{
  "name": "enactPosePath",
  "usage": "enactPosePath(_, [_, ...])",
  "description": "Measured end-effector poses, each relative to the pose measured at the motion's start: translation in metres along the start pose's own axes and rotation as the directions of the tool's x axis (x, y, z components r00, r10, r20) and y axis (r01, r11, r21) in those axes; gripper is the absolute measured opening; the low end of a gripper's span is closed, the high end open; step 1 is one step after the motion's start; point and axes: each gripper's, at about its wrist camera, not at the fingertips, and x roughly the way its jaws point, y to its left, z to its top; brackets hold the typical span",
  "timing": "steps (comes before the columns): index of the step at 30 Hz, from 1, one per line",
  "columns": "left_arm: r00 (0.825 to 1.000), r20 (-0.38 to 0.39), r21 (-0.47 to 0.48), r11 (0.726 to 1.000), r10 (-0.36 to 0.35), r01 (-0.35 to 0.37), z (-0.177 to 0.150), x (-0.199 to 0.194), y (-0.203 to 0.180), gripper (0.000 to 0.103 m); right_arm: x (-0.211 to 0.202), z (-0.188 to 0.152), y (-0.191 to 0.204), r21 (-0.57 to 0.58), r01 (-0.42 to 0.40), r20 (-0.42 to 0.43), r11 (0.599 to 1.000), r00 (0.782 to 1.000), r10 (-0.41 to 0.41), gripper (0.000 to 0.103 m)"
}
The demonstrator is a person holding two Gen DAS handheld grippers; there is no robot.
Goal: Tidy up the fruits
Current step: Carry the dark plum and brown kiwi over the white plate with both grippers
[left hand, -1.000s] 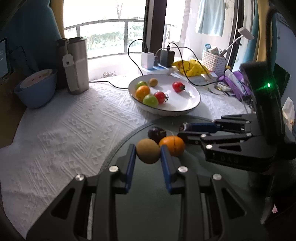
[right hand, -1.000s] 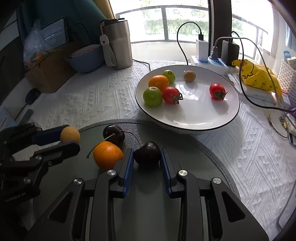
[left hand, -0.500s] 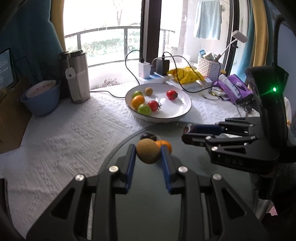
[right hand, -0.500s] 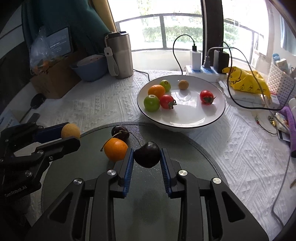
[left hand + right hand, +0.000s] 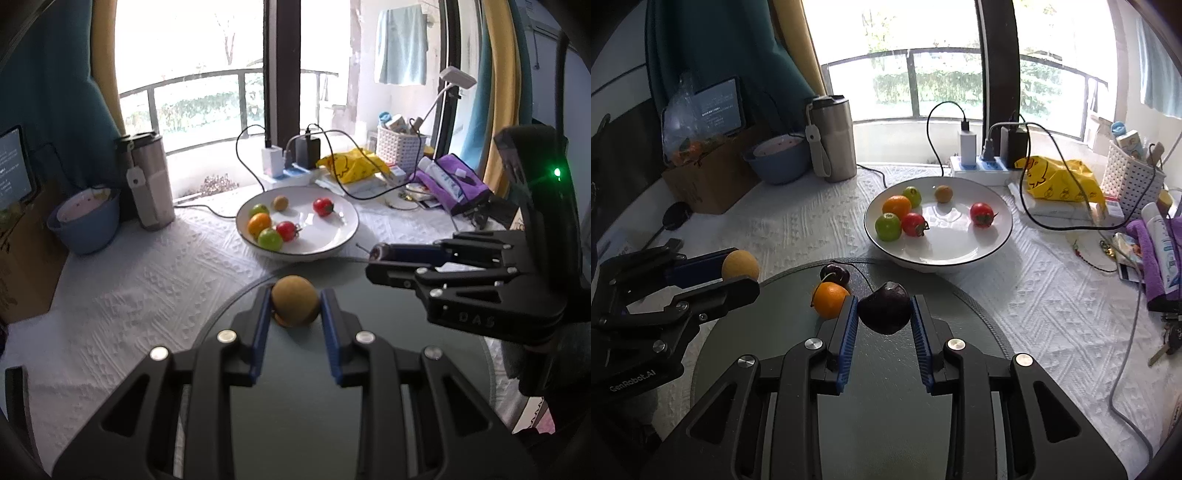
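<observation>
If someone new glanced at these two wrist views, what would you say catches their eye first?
Probably the two loaded grippers: the left gripper pinches a round tan fruit, and the right gripper pinches a dark cherry, both above the grey-green mat. Behind them, the white plate of bright red, green and orange fruit stands out on the white tablecloth.

Cherry in my grip

My right gripper (image 5: 884,314) clamps a dark cherry (image 5: 884,312); an orange (image 5: 830,305) sits just left of my jaws, the white plate (image 5: 997,242) beyond them.
</observation>
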Motion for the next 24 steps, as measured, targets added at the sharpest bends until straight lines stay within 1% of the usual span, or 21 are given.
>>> enactPosePath(6, [1.0, 0.012, 0.014, 1.0, 0.003, -0.003, 0.003, -0.006, -0.009, 0.028, -0.015, 0.0, -0.003, 0.003, -0.003, 0.032, 1.0, 0.999, 0.003, 0.031])
enactPosePath(13, [1.0, 0.024, 0.031, 1.0, 0.004, -0.004, 0.014, -0.004, -0.018, 0.028, -0.028, 0.003, -0.011, 0.011, -0.004, 0.063, 1.0, 0.998, 0.003, 0.031])
enactPosePath(24, [1.0, 0.031, 0.062, 0.998, -0.005, 0.003, 0.039, 0.012, -0.028, 0.028, -0.036, 0.019, -0.031, 0.029, 0.002, 0.106, 1.0, 0.994, -0.005, 0.031])
